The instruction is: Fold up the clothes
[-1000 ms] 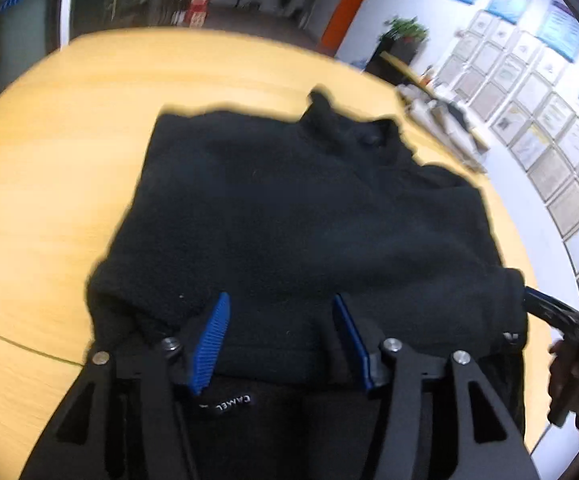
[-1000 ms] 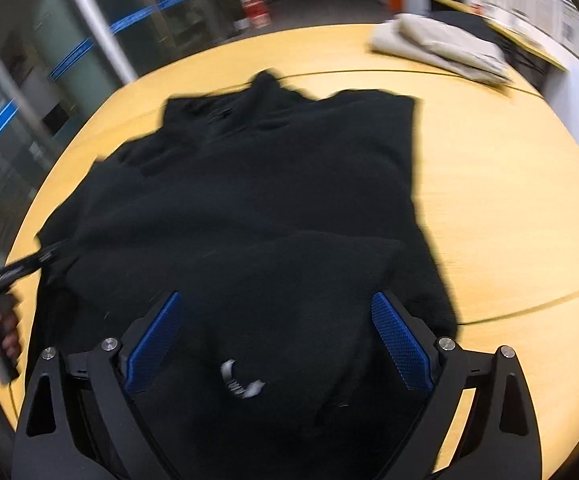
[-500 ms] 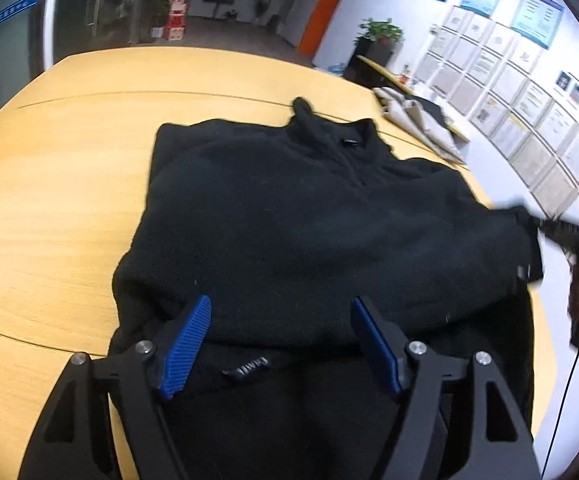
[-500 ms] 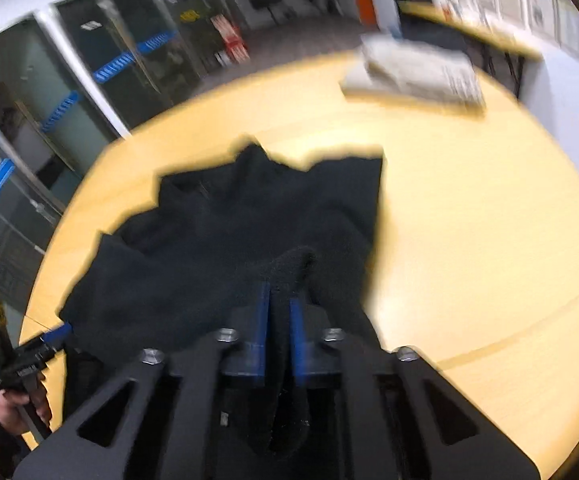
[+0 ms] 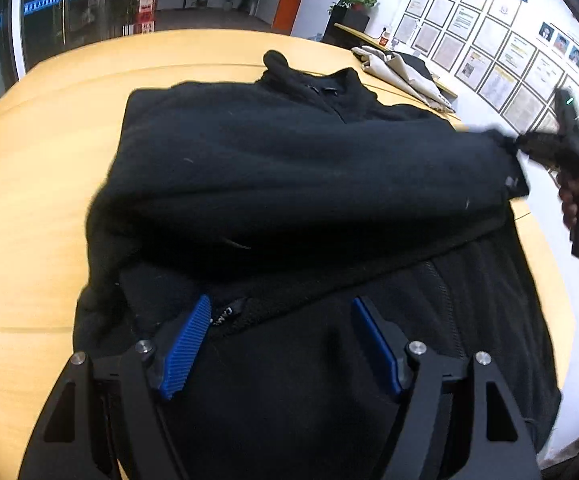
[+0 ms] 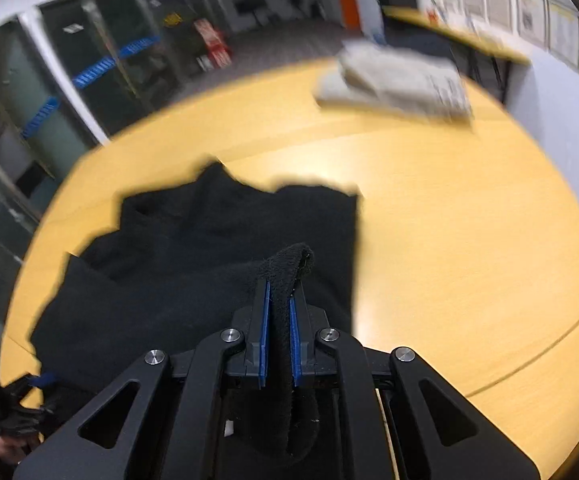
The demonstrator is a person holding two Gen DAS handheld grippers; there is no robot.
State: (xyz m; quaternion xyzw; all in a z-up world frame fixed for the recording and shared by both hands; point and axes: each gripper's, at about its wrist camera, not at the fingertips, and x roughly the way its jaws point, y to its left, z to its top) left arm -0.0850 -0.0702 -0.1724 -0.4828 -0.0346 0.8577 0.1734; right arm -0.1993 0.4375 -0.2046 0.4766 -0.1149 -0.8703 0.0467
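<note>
A black fleece jacket (image 5: 297,168) lies on the round wooden table (image 5: 49,128), collar at the far side, one sleeve folded across its front. My left gripper (image 5: 281,340) is open, its blue pads low over the jacket's hem near a small brand label (image 5: 227,314). My right gripper (image 6: 279,312) is shut on the cuff of the black sleeve (image 6: 289,264) and holds it lifted above the jacket (image 6: 209,232). In the left wrist view the right gripper (image 5: 529,146) shows at the right, pulling the sleeve end out.
A folded beige garment (image 6: 397,80) lies at the table's far edge; it also shows in the left wrist view (image 5: 401,72). A wall of framed papers (image 5: 501,60) is to the right. Glass doors (image 6: 89,80) stand behind the table.
My right gripper closed on the sleeve cuff and lifted it up and to the right. My left gripper opened wider and drew back toward the hem.
</note>
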